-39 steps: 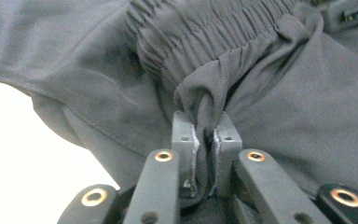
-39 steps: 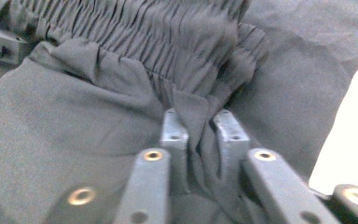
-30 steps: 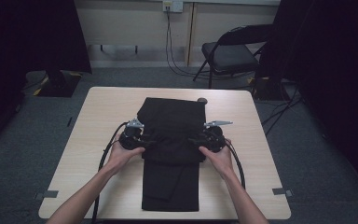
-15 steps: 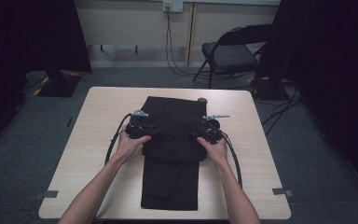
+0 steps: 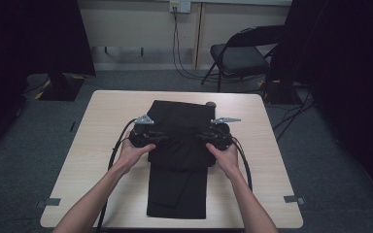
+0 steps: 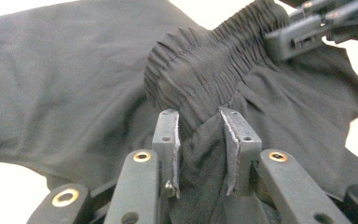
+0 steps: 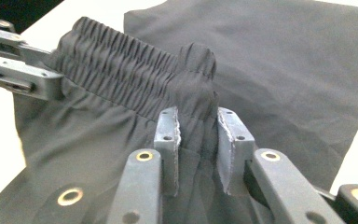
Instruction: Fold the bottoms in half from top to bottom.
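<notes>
A black garment [image 5: 177, 184] with an elastic waistband [image 6: 214, 60] lies folded along the middle of the table [image 5: 102, 145]. My left gripper [image 5: 161, 139] holds the waistband's left end and my right gripper [image 5: 200, 139] its right end. The band [image 7: 121, 79] is raised and bunched between them. In the left gripper view the jaws [image 6: 200, 135] have just been closing and pinch gathered black cloth. The right gripper [image 7: 198, 135] has likewise just been closing on a fold of the band. Each gripper view also shows the other gripper [image 6: 307, 28] [image 7: 18, 70] clamped on the band.
A small dark object [image 5: 210, 103] sits at the table's far edge behind the garment. A folding chair [image 5: 238, 56] stands beyond the table, with cables on the floor. Bare tabletop lies to the left and right of the garment.
Both hands moved a little toward the far side of the table, then came slightly back. The waistband, flat before, is now gathered and lifted between the two grippers.
</notes>
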`<state>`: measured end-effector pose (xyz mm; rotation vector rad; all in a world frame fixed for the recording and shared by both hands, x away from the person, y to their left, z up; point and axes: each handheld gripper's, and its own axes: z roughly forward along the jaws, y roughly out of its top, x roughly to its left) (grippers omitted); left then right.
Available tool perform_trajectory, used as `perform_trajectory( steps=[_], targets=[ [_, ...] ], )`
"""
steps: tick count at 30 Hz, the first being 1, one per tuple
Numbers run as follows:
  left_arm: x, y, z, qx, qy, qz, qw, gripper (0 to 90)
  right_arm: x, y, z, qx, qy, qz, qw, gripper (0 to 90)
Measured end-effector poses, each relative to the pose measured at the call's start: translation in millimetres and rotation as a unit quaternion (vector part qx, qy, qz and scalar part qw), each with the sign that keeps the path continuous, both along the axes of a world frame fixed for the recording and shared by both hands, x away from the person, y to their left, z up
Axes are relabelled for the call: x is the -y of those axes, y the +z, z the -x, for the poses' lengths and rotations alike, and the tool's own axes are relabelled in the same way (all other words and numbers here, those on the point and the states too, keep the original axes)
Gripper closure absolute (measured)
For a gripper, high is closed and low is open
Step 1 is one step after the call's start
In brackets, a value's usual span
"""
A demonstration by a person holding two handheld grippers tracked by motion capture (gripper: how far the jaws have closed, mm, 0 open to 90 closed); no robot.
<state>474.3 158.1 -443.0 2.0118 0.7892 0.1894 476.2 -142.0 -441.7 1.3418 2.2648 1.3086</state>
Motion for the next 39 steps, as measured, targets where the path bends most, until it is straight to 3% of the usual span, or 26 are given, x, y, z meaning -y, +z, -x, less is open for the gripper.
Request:
perform_trajectory(
  steps=[1,2,3,4,5,6,7,8,9,10,12,14,15,17,18,19,24,26,27,30,31,33,36,37,38,39],
  targets=[
    [-1.8,3.0,11.0,0.009,-0.007,-0.002,0.9999,69.3,0.0,9.3,10.4,0.013,0.016,0.003,0.9998,72.6],
    [-1.8,3.0,11.0,0.009,-0.007,-0.002,0.9999,68.6,0.0,9.3,10.4,0.013,0.016,0.003,0.9998,72.6],
    [-3.4,3.2,17.1,0.01,-0.011,0.001,0.9999,67.4,-0.7,16.3,24.3,0.027,0.04,0.006,0.9988,72.7],
    [-6.2,2.5,24.4,0.009,-0.018,0.008,0.9998,67.4,-0.7,16.3,24.3,0.027,0.04,0.006,0.9988,72.7],
    [-11.6,-2.3,37.1,0.004,-0.031,0.005,0.9995,64.7,-0.5,17.6,40.8,0.037,0.057,0.01,0.9976,72.7],
    [-11.6,-2.3,37.1,0.004,-0.031,0.005,0.9995,61.5,-0.5,17.6,40.8,0.037,0.057,0.01,0.9976,72.7],
    [-13.7,-3.2,40.9,0.0,-0.041,-0.009,0.9991,59.4,0.9,13.7,53.7,0.037,0.072,0.015,0.9966,72.8],
    [-21.7,0.0,43.4,0.004,-0.038,-0.007,0.9993,58.3,1.6,10.5,59.3,0.037,0.076,0.017,0.9963,72.8],
    [-26.8,3.4,42.1,0.008,-0.03,0.012,0.9994,58.1,2.1,7.4,65.1,0.036,0.08,0.015,0.996,72.7],
    [-26.8,3.4,42.1,0.008,-0.03,0.012,0.9994,57.9,2.1,7.4,65.1,0.036,0.08,0.015,0.996,72.7],
    [-34.0,8.3,36.4,0.012,-0.002,0.044,0.9989,57.8,1.8,1.3,74.4,0.034,0.089,0.017,0.9953,72.5],
    [-34.9,7.1,28.5,0.002,0.009,0.033,0.9994,57.5,1.0,-3.6,80.9,0.036,0.094,0.025,0.9946,72.3],
    [-32.7,-1.6,22.3,-0.011,0.029,0.011,0.9995,57.6,1.1,-5.8,84.8,0.035,0.099,0.026,0.9941,71.8],
    [-30.6,-7.5,20.2,-0.021,0.039,0.005,0.999,57.6,1.6,-6.4,86.2,0.032,0.1,0.026,0.9941,71.6],
    [-27.4,-12.9,18.7,-0.029,0.037,-0.005,0.9989,57.2,2.0,-7.2,87.3,0.029,0.103,0.028,0.9938,71.4],
    [-20.2,-21.6,17.2,-0.033,0.026,-0.04,0.9983,54.9,3.4,-8.6,91.7,0.024,0.109,0.036,0.9932,70.9],
    [-7.9,-33.4,19.0,-0.037,0.004,-0.067,0.9971,47.8,9.2,-10.5,105.4,0.016,0.126,0.049,0.9907,63.8],
    [-4.0,-34.3,20.0,-0.036,0.001,-0.077,0.9964,46.8,11.0,-9.3,106.8,0.014,0.127,0.048,0.9906,59.3],
    [-4.5,-30.6,21.9,-0.03,-0.004,-0.069,0.9972,42.8,15.8,-2.1,109.8,0.019,0.135,0.041,0.9899,53.7],
    [-5.2,-23.5,27.0,-0.021,-0.014,-0.066,0.9975,39.5,26.4,13.4,108.6,0.038,0.119,-0.006,0.9921,48.2],
    [-5.2,-23.5,27.0,-0.021,-0.014,-0.066,0.9975,39.7,26.4,13.4,108.6,0.038,0.119,-0.006,0.9921,48.2],
    [-5.3,-20.6,34.5,-0.011,-0.023,-0.063,0.9977,39.6,33.6,22.5,96.0,0.044,0.085,-0.032,0.9949,50.2],
    [-4.9,-20.6,40.1,-0.005,-0.03,-0.075,0.9967,39.4,33.8,21.1,86.3,0.043,0.069,-0.028,0.9963,52.6],
    [-6.6,-20.8,42.5,0.002,-0.034,-0.073,0.9968,39.1,29.8,11.3,75.3,0.036,0.045,0.013,0.9982,56.5],
    [-6.6,-20.8,42.5,0.002,-0.034,-0.073,0.9968,39.1,29.8,11.3,75.3,0.036,0.045,0.013,0.9982,56.5],
    [-7.0,-21.3,43.0,0.0,-0.037,-0.074,0.9966,38.7,28.2,-2.5,64.6,0.012,0.04,0.02,0.9989,59.0]
  ],
)
